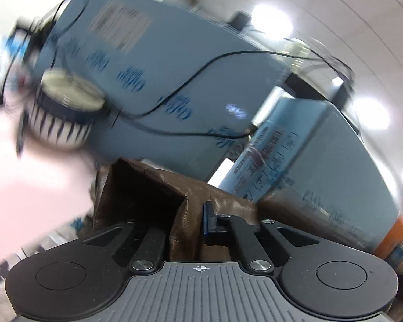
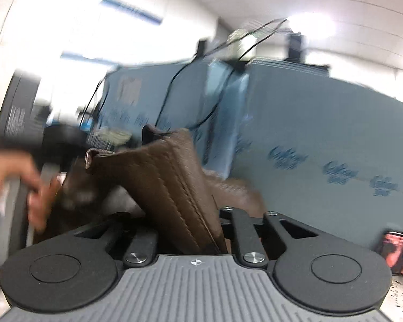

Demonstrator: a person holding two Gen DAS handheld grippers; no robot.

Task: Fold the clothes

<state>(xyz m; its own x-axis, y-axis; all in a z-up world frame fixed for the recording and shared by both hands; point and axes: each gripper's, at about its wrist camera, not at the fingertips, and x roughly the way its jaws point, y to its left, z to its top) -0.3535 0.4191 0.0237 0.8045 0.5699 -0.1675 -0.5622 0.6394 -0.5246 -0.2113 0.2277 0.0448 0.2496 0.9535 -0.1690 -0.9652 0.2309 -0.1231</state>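
Both grippers, left gripper (image 1: 190, 212) and right gripper (image 2: 201, 214), clamp brown garment (image 2: 161, 177), lifted high, probably to shake flat before folding.

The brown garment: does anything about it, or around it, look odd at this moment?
The brown garment hangs bunched in the air, pinched by both the left gripper and the right gripper, not laid flat. Both views are tilted and blurred, and loose black cables trail over the blue wrapped boxes behind.

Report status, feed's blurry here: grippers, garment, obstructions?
Left gripper shut on brown garment. Right gripper shut on it too, garment lifted. Black cable beyond, apart.
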